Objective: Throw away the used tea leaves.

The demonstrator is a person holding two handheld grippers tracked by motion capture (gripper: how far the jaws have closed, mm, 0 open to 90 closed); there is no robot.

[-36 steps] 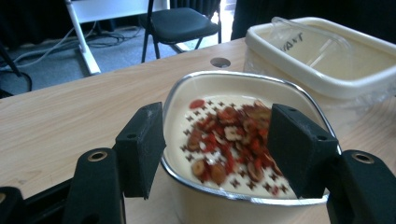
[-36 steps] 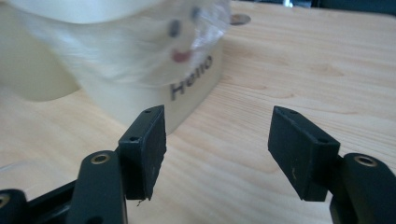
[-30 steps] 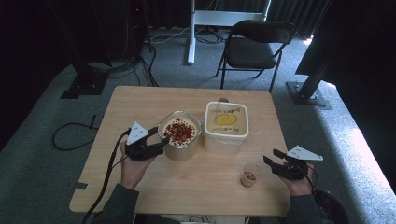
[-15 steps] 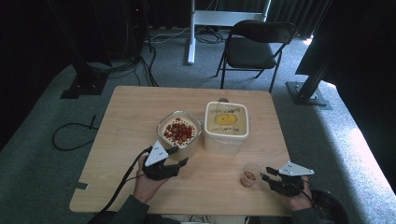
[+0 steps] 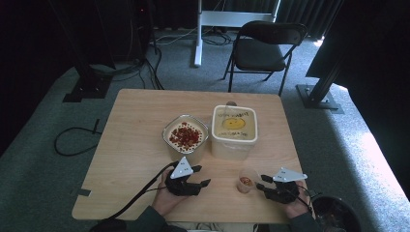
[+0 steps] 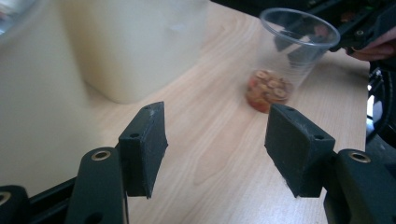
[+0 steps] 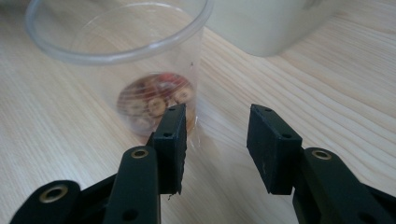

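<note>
Wooden worktop [image 5: 130, 145], near edge: clear cup [image 5: 247, 179] of red bits, upright, between both claws. Right claw [image 5: 263, 187] half open, empty, just beside cup. Left claw [image 5: 200, 182] wide open, empty, apart. Best centred on cup wall before closing gently

On the bench [image 5: 130, 125], a bowl [image 5: 186, 137] stands left of a lidded tub [image 5: 234, 130]. Before the tub, a cup [image 5: 247, 180] stands between the left gripper [image 5: 193, 181] and the right gripper [image 5: 263, 186]. A chair [image 5: 268, 48] stands behind the bench.
</note>
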